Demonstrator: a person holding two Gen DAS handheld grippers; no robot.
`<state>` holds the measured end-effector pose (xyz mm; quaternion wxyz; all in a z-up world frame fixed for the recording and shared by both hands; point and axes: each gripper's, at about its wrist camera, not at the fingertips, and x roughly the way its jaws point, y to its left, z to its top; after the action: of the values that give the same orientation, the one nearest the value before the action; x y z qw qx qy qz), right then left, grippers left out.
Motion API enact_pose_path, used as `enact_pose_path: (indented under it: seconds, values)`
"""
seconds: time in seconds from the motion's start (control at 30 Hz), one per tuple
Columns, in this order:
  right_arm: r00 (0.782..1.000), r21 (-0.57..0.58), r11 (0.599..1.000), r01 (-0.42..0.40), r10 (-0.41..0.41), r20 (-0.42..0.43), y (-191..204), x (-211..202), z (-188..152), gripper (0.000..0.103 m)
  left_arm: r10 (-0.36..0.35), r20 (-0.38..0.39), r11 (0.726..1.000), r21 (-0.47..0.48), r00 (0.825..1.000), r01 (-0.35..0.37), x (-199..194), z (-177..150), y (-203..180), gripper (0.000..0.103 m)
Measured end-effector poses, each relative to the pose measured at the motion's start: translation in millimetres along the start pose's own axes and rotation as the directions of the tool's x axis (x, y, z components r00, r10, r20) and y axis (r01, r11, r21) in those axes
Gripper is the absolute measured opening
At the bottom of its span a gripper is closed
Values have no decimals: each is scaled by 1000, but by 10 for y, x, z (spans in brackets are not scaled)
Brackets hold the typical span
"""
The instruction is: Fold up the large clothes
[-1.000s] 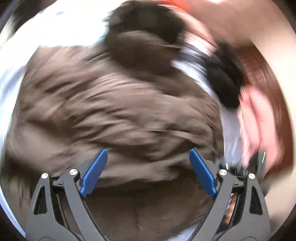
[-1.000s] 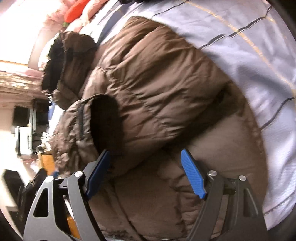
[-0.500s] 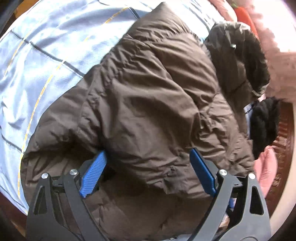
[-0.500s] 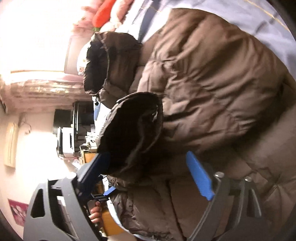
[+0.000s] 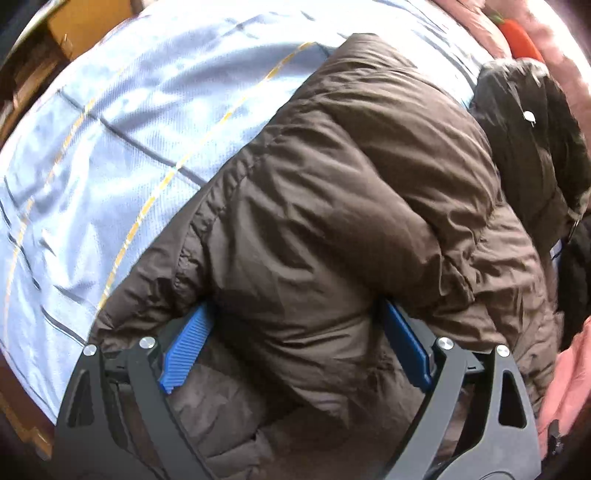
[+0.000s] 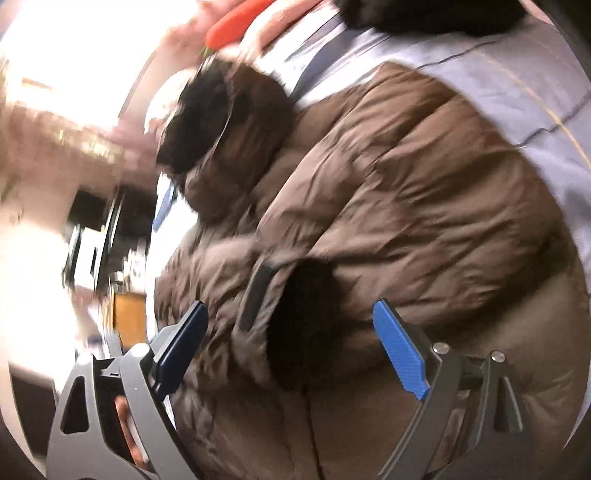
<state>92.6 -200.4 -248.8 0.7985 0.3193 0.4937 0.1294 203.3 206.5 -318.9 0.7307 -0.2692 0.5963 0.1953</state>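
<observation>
A large brown puffer jacket (image 5: 332, 192) lies on a light blue checked bedsheet (image 5: 129, 129), its dark hood (image 5: 532, 122) at the far right. My left gripper (image 5: 295, 310) points steeply down onto it, open, with a puffy fold of the sleeve bulging between the blue pads (image 5: 184, 354) and hiding their tips. In the right wrist view the jacket (image 6: 424, 192) fills the frame, hood (image 6: 207, 118) at upper left. My right gripper (image 6: 290, 306) is open above the dark sleeve cuff (image 6: 306, 317), which lies between the fingers without being pinched.
An orange object (image 5: 517, 37) and pink bedding (image 5: 569, 369) lie along the far and right sides of the bed. A black garment (image 6: 424, 14) sits on the sheet (image 6: 480, 48) beyond the jacket. Blurred furniture (image 6: 92, 229) stands off the bed's side. Fingers of a hand (image 6: 125, 417) show behind my right gripper.
The left gripper swung over and sank onto the jacket, and fabric now bulges between its fingers. The right gripper drew back and up; the raised cuff has dropped down between its fingers.
</observation>
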Motion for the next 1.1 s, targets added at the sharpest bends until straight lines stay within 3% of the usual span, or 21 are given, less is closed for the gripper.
enact_pose_path:
  seconds: [0.13, 0.2, 0.23, 0.27, 0.33, 0.47, 0.57, 0.73, 0.8, 0.87, 0.93, 1.0, 1.03, 1.1]
  values:
    - [997, -73, 996, 54, -58, -54, 106, 252, -155, 90, 74, 51, 992, 96, 996, -79, -53, -47, -159, 91]
    - [997, -82, 996, 18, -24, -78, 128, 354, -220, 63, 93, 64, 988, 120, 994, -100, -52, -48, -186, 91]
    - [995, -109, 994, 16, -26, -91, 157, 403, -238, 43, 108, 71, 984, 134, 992, -116, -44, -51, -198, 91]
    - [993, -164, 985, 56, -72, -94, 229, 455, -266, 32, 124, 76, 980, 146, 989, -134, -29, -51, -205, 91]
    - [993, -226, 971, 77, -94, -67, 312, 444, -316, 29, 162, 83, 972, 161, 983, -174, 2, -56, -182, 92]
    - [998, -344, 938, 52, -59, -8, 529, 323, -421, 22, 236, 77, 962, 122, 969, -244, 50, -23, -57, 92]
    - [993, -392, 913, 116, -105, 51, 645, 329, -451, 22, 253, 67, 965, 55, 965, -257, 41, -6, 74, 93]
    - [991, -329, 935, 131, -127, 36, 465, 507, -320, 22, 256, 71, 965, 30, 964, -259, 40, 1, 174, 93]
    - [983, -342, 922, 180, -184, 22, 453, 654, -293, 22, 261, 77, 965, 14, 962, -263, 28, 15, 216, 93]
    - [962, -368, 896, 250, -273, -9, 416, 776, -337, 33, 260, 74, 965, -13, 963, -260, 10, 25, 267, 92]
    - [954, -339, 902, 266, -298, -44, 338, 803, -360, 41, 260, 74, 966, -37, 963, -258, -72, 23, 277, 90]
    - [956, -308, 915, 262, -291, -49, 326, 673, -326, 49, 267, 126, 964, -50, 955, -263, -281, -4, 267, 87]
    - [954, -308, 912, 271, -296, -37, 343, 590, -305, 52, 252, 204, 968, -35, 946, -250, -486, -33, 196, 87]
    - [948, -305, 898, 318, -311, 71, 413, 323, -278, 53, 222, 343, 969, 29, 913, -246, -824, -120, 21, 88]
